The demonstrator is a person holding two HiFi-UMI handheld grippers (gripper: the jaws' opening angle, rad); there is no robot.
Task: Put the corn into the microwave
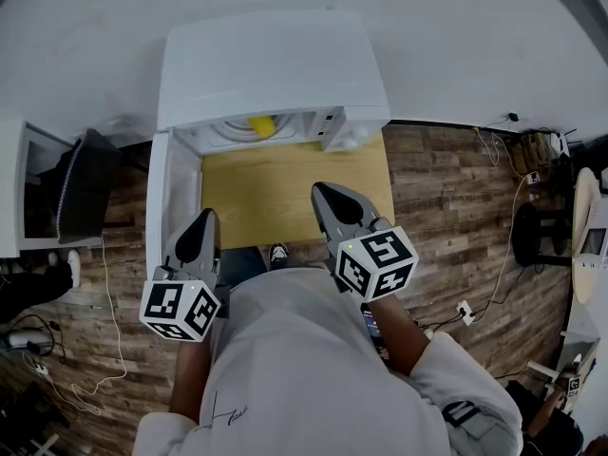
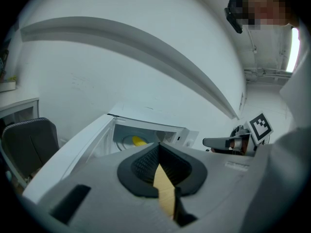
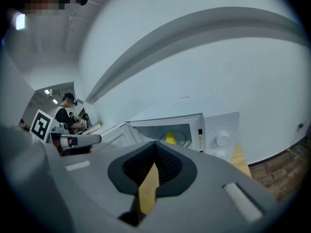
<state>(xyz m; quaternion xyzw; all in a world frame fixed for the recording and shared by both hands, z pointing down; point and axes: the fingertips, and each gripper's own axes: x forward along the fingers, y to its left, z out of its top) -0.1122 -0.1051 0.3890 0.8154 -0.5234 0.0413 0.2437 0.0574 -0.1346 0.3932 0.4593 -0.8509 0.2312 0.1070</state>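
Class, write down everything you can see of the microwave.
The microwave is a white box standing on a wooden table against the white wall. Its door hangs wide open to the left. Inside, the yellow corn rests on the round turntable. A panel with a round knob sits right of the opening.

The white microwave oven (image 1: 271, 65) stands at the back of the pale wooden worktop (image 1: 285, 193), its cavity mouth open toward the person. Its white door (image 1: 160, 207) is swung out along the worktop's left edge and walls that side, just beside the left tool (image 1: 205, 218). The bare wood between both tools and the cavity gives a straight way in. A white knob panel (image 1: 347, 133) bounds the opening on the right, roughly ahead of the right tool (image 1: 325, 198). A yellow corn cob (image 1: 261, 124) occupies the cavity's middle.
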